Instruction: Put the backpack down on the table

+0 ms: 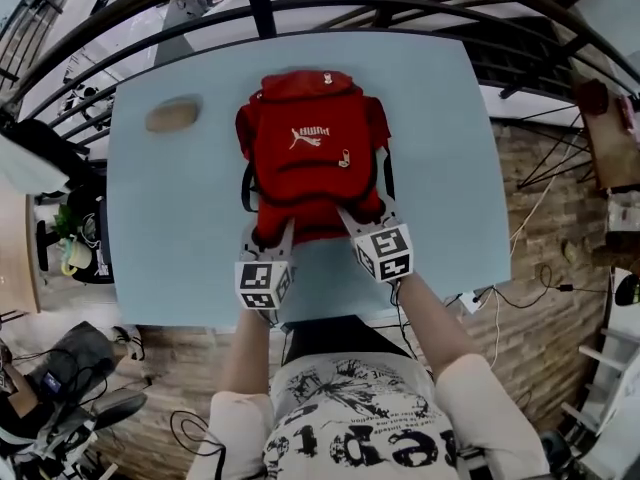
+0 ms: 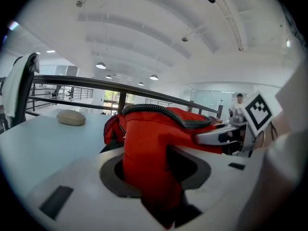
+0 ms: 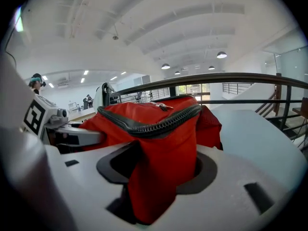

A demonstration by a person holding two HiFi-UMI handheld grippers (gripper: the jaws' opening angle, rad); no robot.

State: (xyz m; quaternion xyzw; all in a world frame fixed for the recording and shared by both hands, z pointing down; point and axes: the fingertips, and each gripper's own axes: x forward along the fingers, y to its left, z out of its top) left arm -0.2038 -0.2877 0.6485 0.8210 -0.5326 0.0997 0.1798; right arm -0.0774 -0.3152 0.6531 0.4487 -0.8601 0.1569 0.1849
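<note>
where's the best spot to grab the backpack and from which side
Grip the near end of the backpack, one gripper per corner, coming in low from the person's edge of the table. It lies flat and is too broad to span, but that end's loose fabric bunches into thin folds. Such folds stand between the jaws of the left gripper and right gripper.

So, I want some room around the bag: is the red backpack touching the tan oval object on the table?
Apart. The head view shows bare table between the red backpack and the tan oval object.
</note>
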